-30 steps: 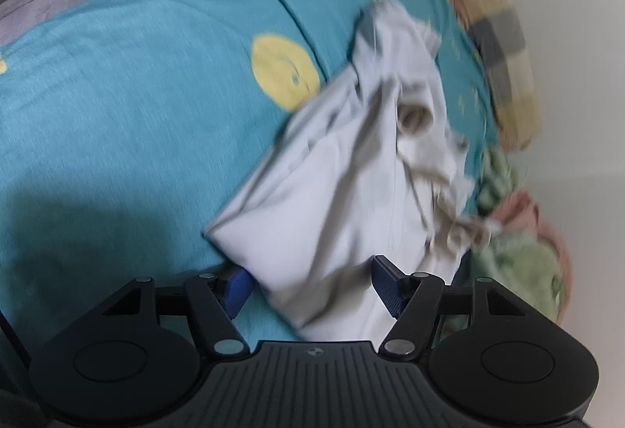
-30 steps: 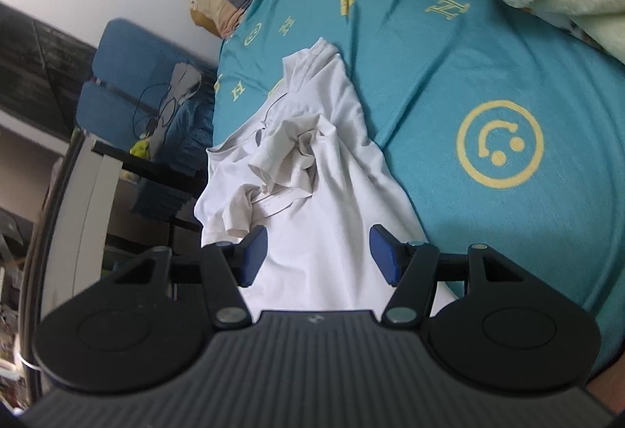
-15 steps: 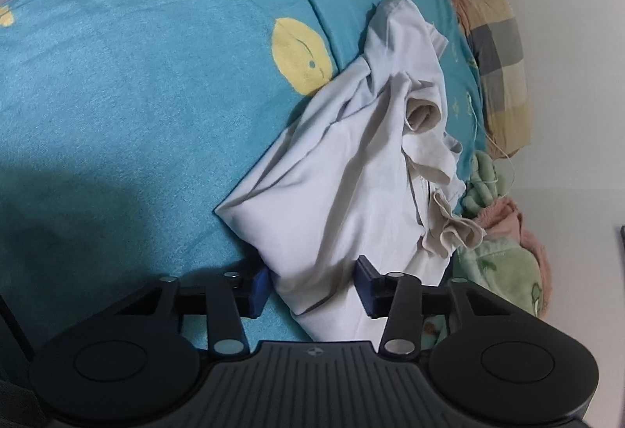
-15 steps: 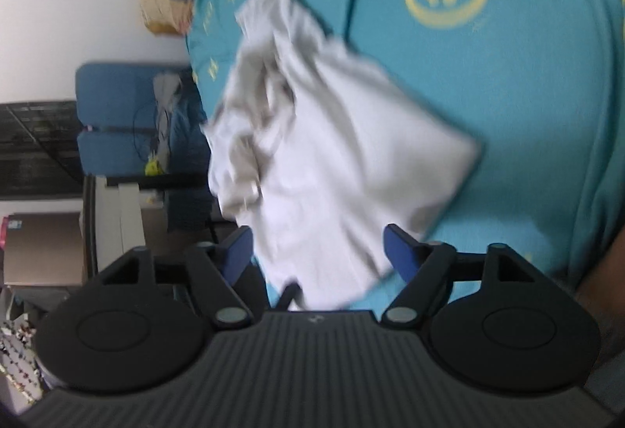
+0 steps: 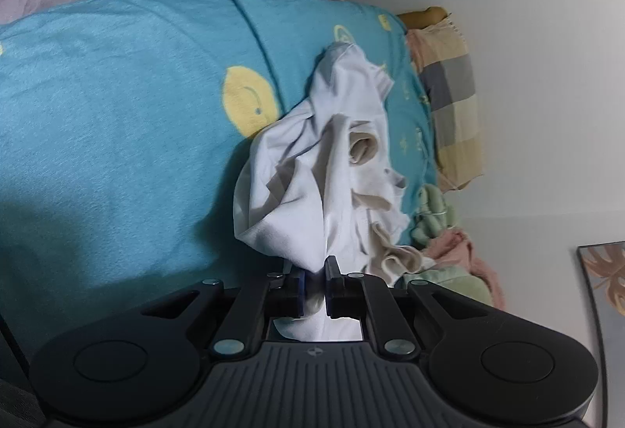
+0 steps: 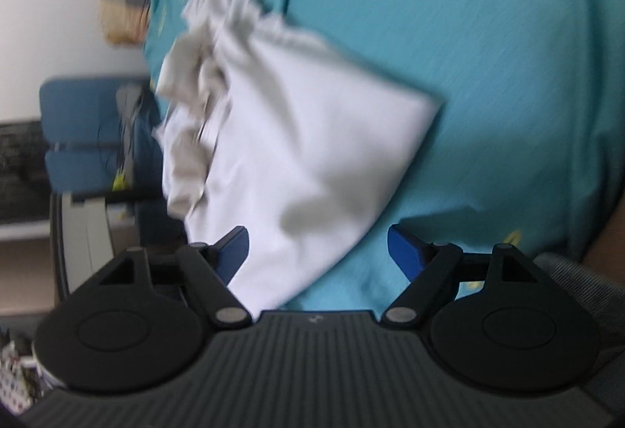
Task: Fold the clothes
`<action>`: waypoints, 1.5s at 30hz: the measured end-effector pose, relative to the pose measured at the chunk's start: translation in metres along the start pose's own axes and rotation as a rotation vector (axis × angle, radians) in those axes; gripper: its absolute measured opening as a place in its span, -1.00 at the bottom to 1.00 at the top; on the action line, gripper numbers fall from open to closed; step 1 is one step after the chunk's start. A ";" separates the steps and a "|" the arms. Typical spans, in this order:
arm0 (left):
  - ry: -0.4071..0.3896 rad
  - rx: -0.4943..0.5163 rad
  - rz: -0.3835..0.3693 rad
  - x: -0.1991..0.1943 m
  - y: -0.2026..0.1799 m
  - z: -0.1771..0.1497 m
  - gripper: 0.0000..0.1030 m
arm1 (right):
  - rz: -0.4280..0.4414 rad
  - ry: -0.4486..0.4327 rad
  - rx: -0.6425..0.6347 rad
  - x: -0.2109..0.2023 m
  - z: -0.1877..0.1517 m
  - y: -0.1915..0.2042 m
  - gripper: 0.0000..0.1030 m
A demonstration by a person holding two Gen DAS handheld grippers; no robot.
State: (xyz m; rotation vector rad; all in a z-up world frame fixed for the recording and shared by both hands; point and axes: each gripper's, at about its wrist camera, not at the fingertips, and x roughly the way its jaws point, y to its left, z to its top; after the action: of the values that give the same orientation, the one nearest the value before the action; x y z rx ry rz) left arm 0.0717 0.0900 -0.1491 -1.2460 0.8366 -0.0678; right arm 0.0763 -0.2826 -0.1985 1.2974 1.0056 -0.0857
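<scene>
A crumpled white garment (image 5: 328,170) lies on a teal bedsheet (image 5: 117,107) with yellow smiley prints. My left gripper (image 5: 312,281) is closing its jaws on the garment's near edge, and the blue pads pinch a bunch of white cloth that hangs down behind them. In the blurred right wrist view the same white garment (image 6: 297,139) spreads over the teal sheet (image 6: 508,76), one corner pointing right. My right gripper (image 6: 318,252) stands open wide over the garment's near edge. Its left fingertip (image 6: 234,246) is over the cloth and its right fingertip (image 6: 404,252) over bare sheet.
A checked pillow (image 5: 453,107) lies at the bed's far end against a white wall. Green and pink clothes (image 5: 449,244) are heaped to the right of the white garment. A blue chair (image 6: 93,131) and shelving stand beside the bed in the right wrist view.
My left gripper's jaws have come together on the garment's edge and bunched the cloth. My right gripper opened wider, rolled and came down closer to the garment.
</scene>
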 end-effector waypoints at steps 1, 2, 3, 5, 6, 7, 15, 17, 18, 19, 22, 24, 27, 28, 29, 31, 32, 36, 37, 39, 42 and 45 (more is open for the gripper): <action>-0.005 0.004 -0.006 -0.001 -0.001 0.000 -0.82 | -0.004 -0.022 0.006 -0.002 0.003 -0.002 0.55; -0.007 0.007 -0.008 -0.001 -0.002 -0.001 -0.82 | -0.007 -0.042 0.010 -0.003 0.005 -0.004 0.55; -0.006 0.008 -0.005 -0.001 -0.002 -0.001 -0.82 | -0.006 -0.055 0.009 -0.003 0.006 -0.005 0.53; -0.007 0.010 0.001 -0.001 -0.001 -0.001 -0.82 | -0.005 -0.077 -0.001 -0.003 0.008 -0.003 0.26; -0.007 0.012 0.002 0.000 -0.001 -0.001 -0.82 | -0.005 -0.087 -0.007 -0.001 0.009 -0.002 0.20; -0.008 0.014 0.000 -0.002 -0.001 0.000 -0.82 | -0.008 -0.095 -0.013 0.000 0.009 -0.001 0.05; -0.030 0.078 0.007 -0.029 -0.024 -0.003 -0.83 | 0.075 -0.226 -0.142 -0.026 0.005 0.021 -0.81; -0.053 0.103 0.005 -0.045 -0.040 -0.007 -0.84 | 0.114 -0.262 -0.181 -0.040 0.002 0.030 -0.83; -0.067 0.115 0.011 -0.054 -0.049 -0.011 -0.85 | 0.134 -0.279 -0.195 -0.049 -0.001 0.034 -0.84; -0.077 0.122 0.010 -0.063 -0.056 -0.015 -0.85 | 0.157 -0.297 -0.207 -0.059 -0.005 0.036 -0.84; -0.092 0.145 0.004 -0.096 -0.073 -0.033 -0.85 | 0.199 -0.339 -0.248 -0.090 -0.023 0.038 -0.85; -0.083 0.150 0.013 -0.118 -0.080 -0.047 -0.85 | 0.217 -0.353 -0.251 -0.112 -0.034 0.033 -0.85; -0.067 0.182 0.053 -0.152 -0.087 -0.068 -0.85 | 0.228 -0.367 -0.256 -0.143 -0.054 0.024 -0.84; -0.066 0.187 0.053 -0.163 -0.088 -0.074 -0.85 | 0.228 -0.370 -0.259 -0.154 -0.062 0.020 -0.84; -0.066 0.196 0.053 -0.174 -0.089 -0.080 -0.85 | 0.230 -0.373 -0.262 -0.164 -0.069 0.017 -0.84; -0.061 0.204 0.045 -0.195 -0.089 -0.091 -0.85 | 0.240 -0.379 -0.267 -0.182 -0.081 0.012 -0.84; -0.055 0.203 0.041 -0.203 -0.089 -0.095 -0.85 | 0.243 -0.383 -0.269 -0.189 -0.085 0.010 -0.84; -0.034 0.186 0.053 -0.209 -0.091 -0.095 -0.85 | 0.230 -0.385 -0.261 -0.204 -0.094 0.008 -0.84; -0.029 0.182 0.059 -0.208 -0.092 -0.093 -0.85 | 0.221 -0.373 -0.256 -0.202 -0.091 0.011 -0.84; -0.023 0.169 0.067 -0.199 -0.096 -0.083 -0.84 | 0.204 -0.349 -0.246 -0.197 -0.085 0.017 -0.84; -0.015 0.145 0.081 -0.172 -0.105 -0.061 -0.84 | 0.180 -0.336 -0.252 -0.179 -0.069 0.035 -0.84; -0.015 0.146 0.104 -0.140 -0.116 -0.036 -0.83 | 0.153 -0.311 -0.228 -0.150 -0.045 0.056 -0.84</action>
State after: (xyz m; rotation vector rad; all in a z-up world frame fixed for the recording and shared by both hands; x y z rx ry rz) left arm -0.0038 0.0862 0.0199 -1.0637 0.8670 -0.0346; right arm -0.0069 -0.2970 -0.0549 1.1065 0.6289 -0.0519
